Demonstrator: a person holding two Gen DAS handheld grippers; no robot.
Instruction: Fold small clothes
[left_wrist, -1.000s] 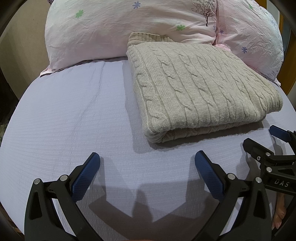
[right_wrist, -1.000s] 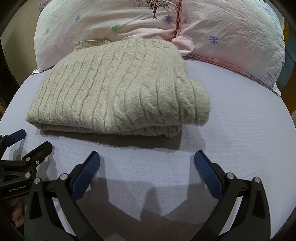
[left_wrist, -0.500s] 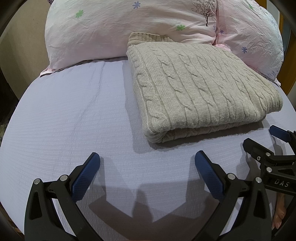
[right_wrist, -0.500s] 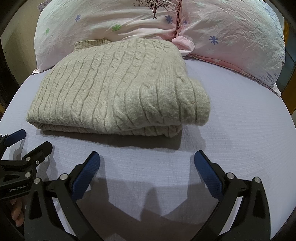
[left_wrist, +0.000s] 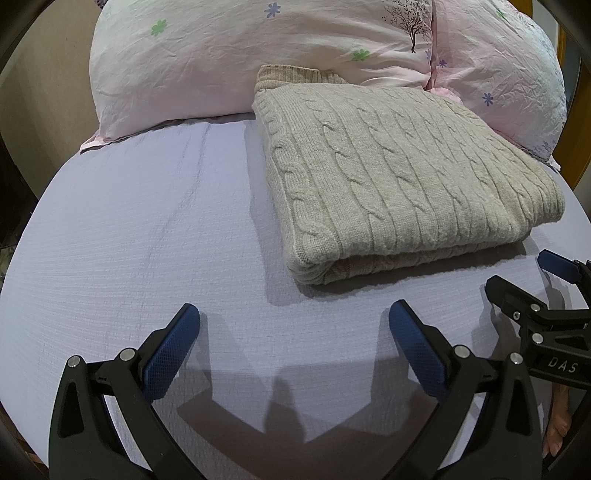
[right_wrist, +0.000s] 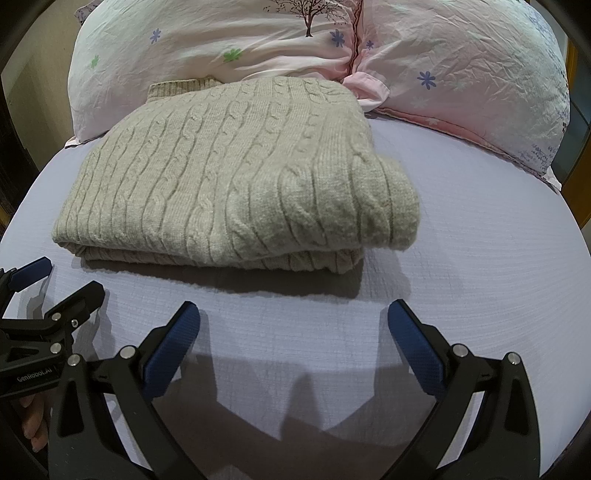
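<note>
Left gripper (left_wrist: 293, 321) is wide open w/ nothing in it, parked on the near side of the bed sheet (left_wrist: 147, 229), and the folded beige cable-knit sweater (left_wrist: 399, 184) sits just past it, far and to the right, w/ its near-left corner closest to that gripper. Right gripper (right_wrist: 293, 321) is also gaping and empty, near edge too, sweater straight ahead and a bit left, far end up against the pink pillows (right_wrist: 258, 48). Long side runs near-to-far imo, looks basically folded already, and both grippers are abt equally close, so whichever goes in reaches forward to the near edge.
</note>
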